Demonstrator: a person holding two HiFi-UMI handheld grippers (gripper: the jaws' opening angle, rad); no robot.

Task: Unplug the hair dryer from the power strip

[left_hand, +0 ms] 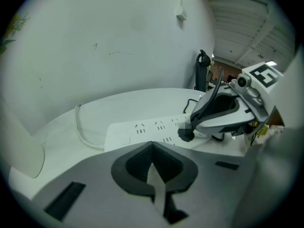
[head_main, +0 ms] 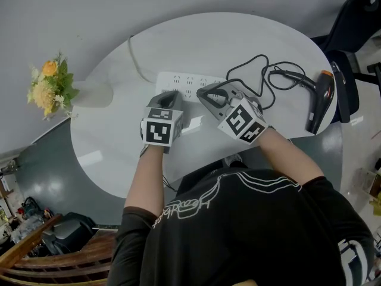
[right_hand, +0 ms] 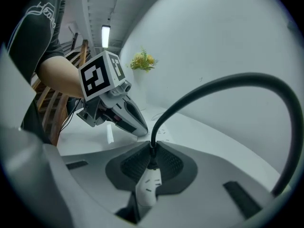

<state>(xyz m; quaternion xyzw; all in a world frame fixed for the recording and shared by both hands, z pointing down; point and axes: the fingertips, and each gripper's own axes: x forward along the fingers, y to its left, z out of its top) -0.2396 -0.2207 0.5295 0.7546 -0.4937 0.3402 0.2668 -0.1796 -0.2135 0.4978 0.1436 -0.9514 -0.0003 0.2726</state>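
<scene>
Right gripper (right_hand: 151, 161) is clamped on the black plug (left_hand: 186, 134), which looks seated in the power strip (head_main: 187, 81); pull not yet made. Left gripper (left_hand: 153, 152) is closed and empty, tip at the strip's near edge. Hair dryer (head_main: 320, 97) lies well right of the strip. White oval table (head_main: 119, 154); flowers (head_main: 50, 87) left of the strip; grey wall behind.

A white oval table (head_main: 107, 133) carries a white power strip (head_main: 184, 79) near its middle, with the strip's white cable (head_main: 136, 58) curving off toward the far edge. A black hair dryer (head_main: 318, 97) lies at the right end, its black cord (right_hand: 204, 90) looped beside it, and a white vase (head_main: 92, 94) of yellow flowers (head_main: 50, 85) lies tipped over the left edge.
</scene>
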